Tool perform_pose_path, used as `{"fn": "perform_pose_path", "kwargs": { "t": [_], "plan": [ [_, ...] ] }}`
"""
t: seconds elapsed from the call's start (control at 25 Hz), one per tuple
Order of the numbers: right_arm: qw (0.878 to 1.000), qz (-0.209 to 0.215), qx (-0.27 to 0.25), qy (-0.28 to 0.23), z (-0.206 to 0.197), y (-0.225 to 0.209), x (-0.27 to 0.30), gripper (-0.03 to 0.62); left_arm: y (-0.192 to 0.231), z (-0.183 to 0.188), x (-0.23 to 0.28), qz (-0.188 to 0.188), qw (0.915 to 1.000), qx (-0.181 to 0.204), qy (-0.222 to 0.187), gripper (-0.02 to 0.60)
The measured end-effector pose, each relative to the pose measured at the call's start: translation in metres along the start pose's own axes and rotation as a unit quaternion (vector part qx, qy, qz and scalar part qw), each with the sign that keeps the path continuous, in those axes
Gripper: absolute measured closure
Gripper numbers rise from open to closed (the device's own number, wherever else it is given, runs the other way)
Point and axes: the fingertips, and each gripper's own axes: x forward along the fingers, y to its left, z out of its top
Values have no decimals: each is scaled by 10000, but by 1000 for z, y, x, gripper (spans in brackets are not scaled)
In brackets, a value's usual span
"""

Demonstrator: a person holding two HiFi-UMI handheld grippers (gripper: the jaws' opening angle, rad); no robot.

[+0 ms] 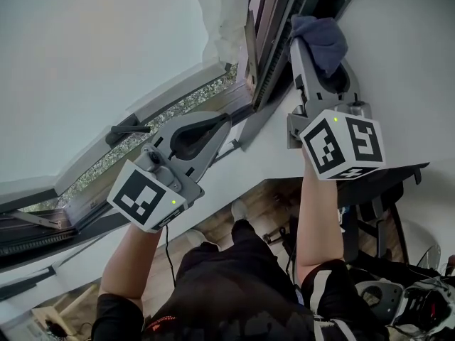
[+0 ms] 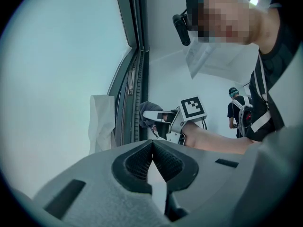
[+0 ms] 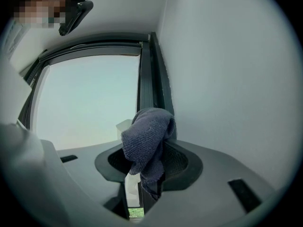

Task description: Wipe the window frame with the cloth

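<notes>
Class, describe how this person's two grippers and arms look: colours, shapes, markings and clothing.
Both the left gripper and right gripper are grey, with long tapering jaws lined in dark ribbing around an oval opening. Each carries a white cube with black square markers and a green light. The forearms are bare; the short sleeves are black, the right one trimmed in white.

Both arms reach up; left tool [image 1: 223, 122] apparently closed empty, right tool [image 1: 306, 54] clamps cloth [image 1: 324, 40].
</notes>
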Motion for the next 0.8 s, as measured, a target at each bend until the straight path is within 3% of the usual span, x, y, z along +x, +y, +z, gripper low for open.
{"fn": "perform_pose_path", "kwargs": {
  "t": [0.8],
  "plan": [
    [9989, -48, 291, 354, -71, -7, -9, 437, -2, -49, 9, -47, 9981, -477, 399, 561]
  ]
}}
